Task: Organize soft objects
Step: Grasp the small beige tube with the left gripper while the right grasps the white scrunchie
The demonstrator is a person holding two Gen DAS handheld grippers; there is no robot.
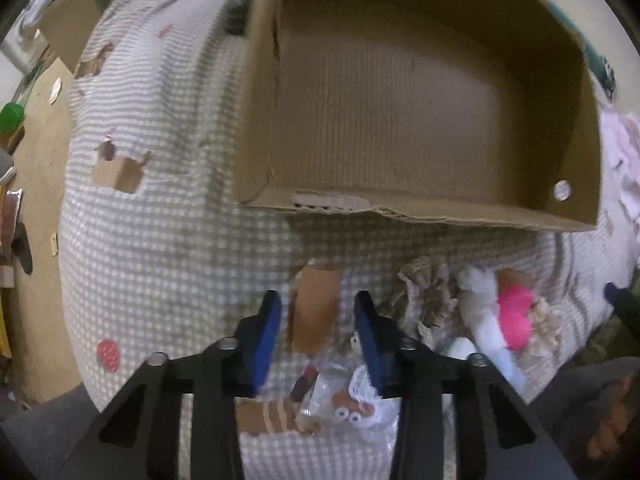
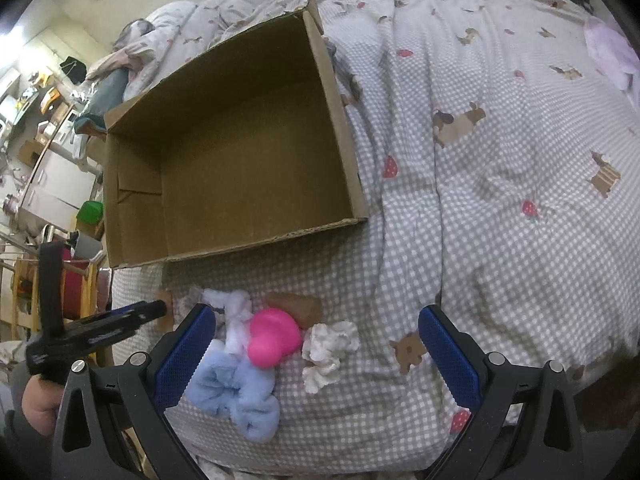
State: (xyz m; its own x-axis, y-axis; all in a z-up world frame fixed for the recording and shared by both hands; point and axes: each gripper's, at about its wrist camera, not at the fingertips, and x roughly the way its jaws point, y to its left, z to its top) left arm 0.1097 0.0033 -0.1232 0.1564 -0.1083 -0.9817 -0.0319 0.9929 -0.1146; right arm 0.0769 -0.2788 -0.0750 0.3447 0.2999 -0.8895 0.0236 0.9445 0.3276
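Note:
An open, empty cardboard box [image 1: 400, 120] [image 2: 240, 152] lies on a grey checked bedcover. Near its front edge is a heap of soft things: a pink plush ball [image 2: 274, 336] [image 1: 516, 316], a light blue fluffy bow [image 2: 236, 392], a white fluffy piece [image 2: 236, 312] [image 1: 486, 320], a cream ruffled scrunchie [image 2: 328, 350], a beige ruffled scrunchie [image 1: 428, 300] and a brown piece [image 2: 296, 306]. My left gripper [image 1: 316, 340] is open low over the cover, above a clear bag holding a toy with googly eyes [image 1: 348, 404]. My right gripper [image 2: 316, 356] is wide open above the heap.
The bedcover [image 2: 500, 200] has dog and strawberry prints. A pillow and folded clothes [image 2: 132, 52] lie beyond the box. Left of the bed are the floor [image 1: 36, 200], shelves and a green-lidded container [image 2: 90, 212]. A pale pink cloth [image 1: 620, 160] lies at the right.

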